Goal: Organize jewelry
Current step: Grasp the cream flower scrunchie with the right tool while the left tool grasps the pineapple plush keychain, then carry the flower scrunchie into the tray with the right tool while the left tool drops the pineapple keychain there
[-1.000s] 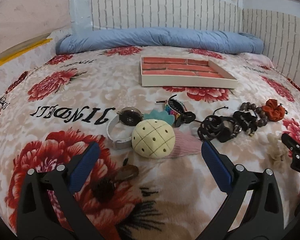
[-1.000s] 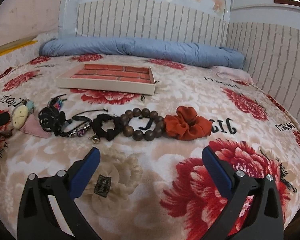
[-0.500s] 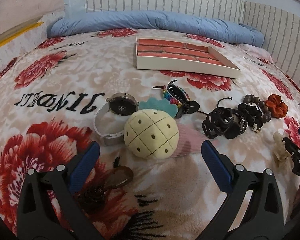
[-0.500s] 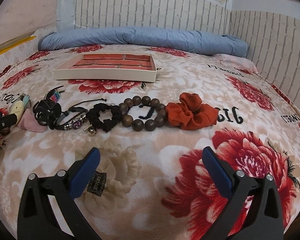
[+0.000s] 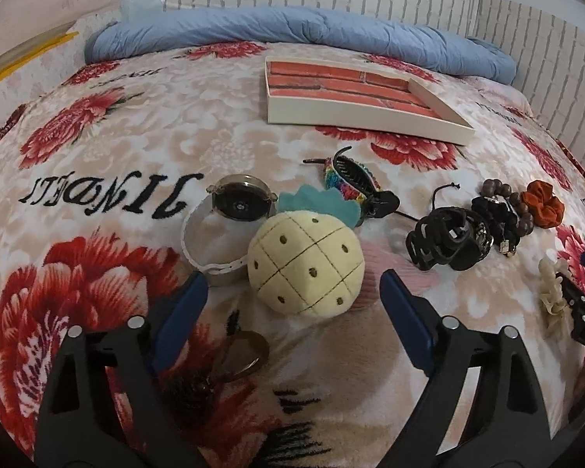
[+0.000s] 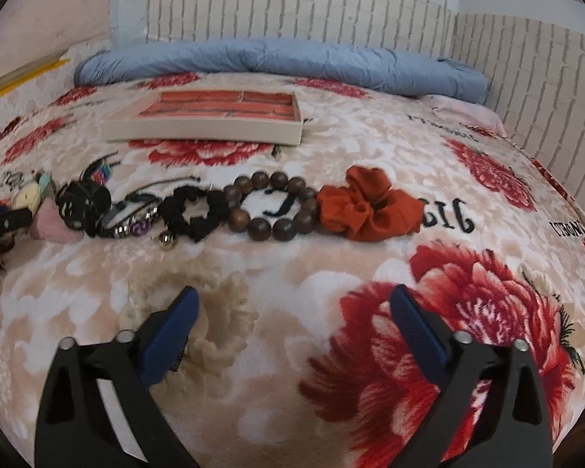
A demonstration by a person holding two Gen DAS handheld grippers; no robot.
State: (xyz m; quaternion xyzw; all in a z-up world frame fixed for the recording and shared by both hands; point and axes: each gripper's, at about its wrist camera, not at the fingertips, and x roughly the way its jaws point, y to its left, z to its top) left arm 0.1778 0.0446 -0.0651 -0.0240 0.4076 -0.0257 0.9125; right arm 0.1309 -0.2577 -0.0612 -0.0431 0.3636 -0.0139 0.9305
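Accessory row (image 6: pixel 253 210) bars the blanket (image 6: pixel 292 273) before the tray (image 6: pixel 202 130).

The floral blanket (image 5: pixel 144 148) bears upside-down black lettering "JINDELI" at ten o'clock of the plush pineapple (image 5: pixel 306 263); other prints are unreadable.

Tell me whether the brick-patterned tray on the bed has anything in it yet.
Empty. The tray shows only its bare brick-patterned floor in both views; the jewelry still lies on the blanket in front of it.
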